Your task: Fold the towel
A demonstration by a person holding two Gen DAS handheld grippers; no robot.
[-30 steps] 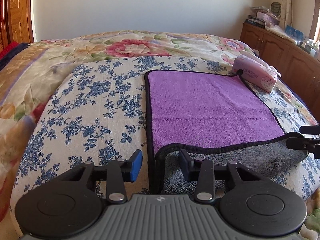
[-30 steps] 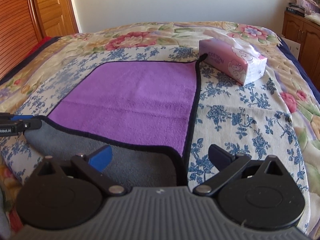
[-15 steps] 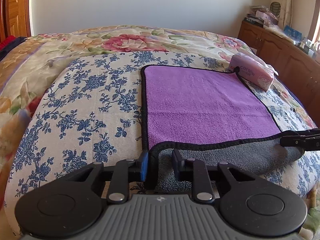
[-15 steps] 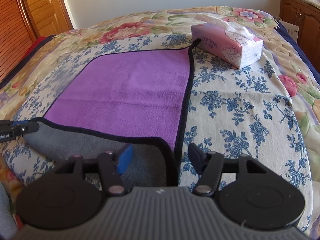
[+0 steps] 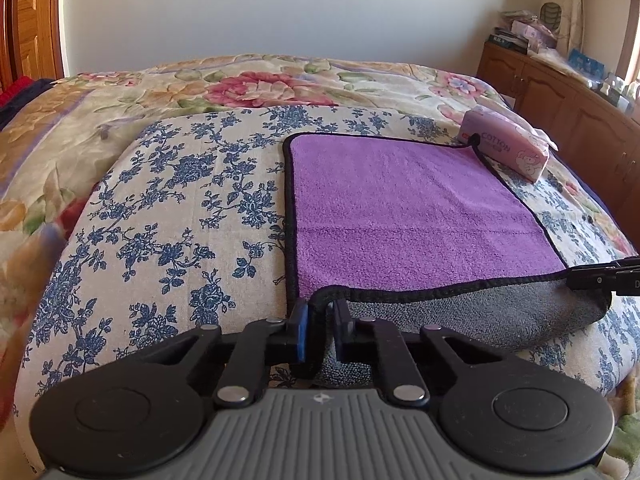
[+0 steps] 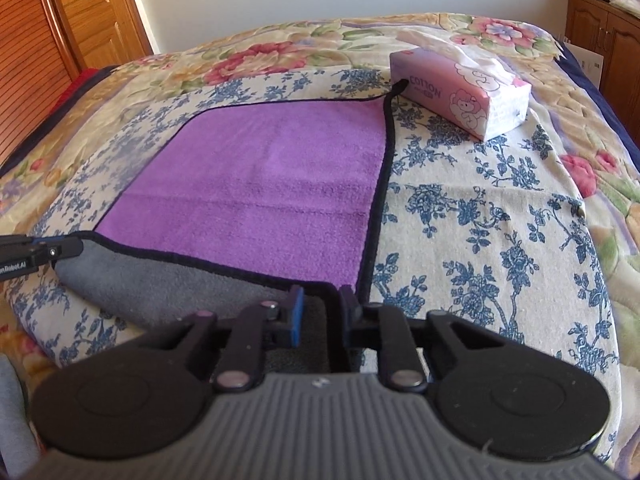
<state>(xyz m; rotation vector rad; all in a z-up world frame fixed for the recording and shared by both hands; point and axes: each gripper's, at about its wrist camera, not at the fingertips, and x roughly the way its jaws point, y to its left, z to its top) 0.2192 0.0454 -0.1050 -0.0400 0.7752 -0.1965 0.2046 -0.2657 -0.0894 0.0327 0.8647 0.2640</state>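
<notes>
Towel (image 5: 408, 208): purple top, grey underside, black trim; lying spread on the blue-flowered sheet, with its near edge being lifted so the grey side is showing along the front.
Left gripper (image 5: 319, 320): sitting at the towel's near left corner; fingers (image 5: 300, 330) are clenching on the black trimmed corner, which is standing up between them.
Right gripper (image 6: 322, 304): sitting at the towel's near right corner; fingers (image 6: 295, 314) are pinching the corner, grey cloth filling the gap between them.
Sheet (image 5: 172, 216): white with blue flowers, covering the near part of the bed and lying under the towel.
Quilt (image 5: 256, 84): large pink and green flowers, stretching across the far part of the bed.
Tissue pack (image 6: 460, 94): pink, marked COTTON, resting just beyond the towel's far right corner and touching its hanging loop.
Cupboard (image 5: 560, 108): brown wood, standing to the right of the bed, with clutter lying on top.
Door (image 6: 92, 12): brown wood, standing far left.
</notes>
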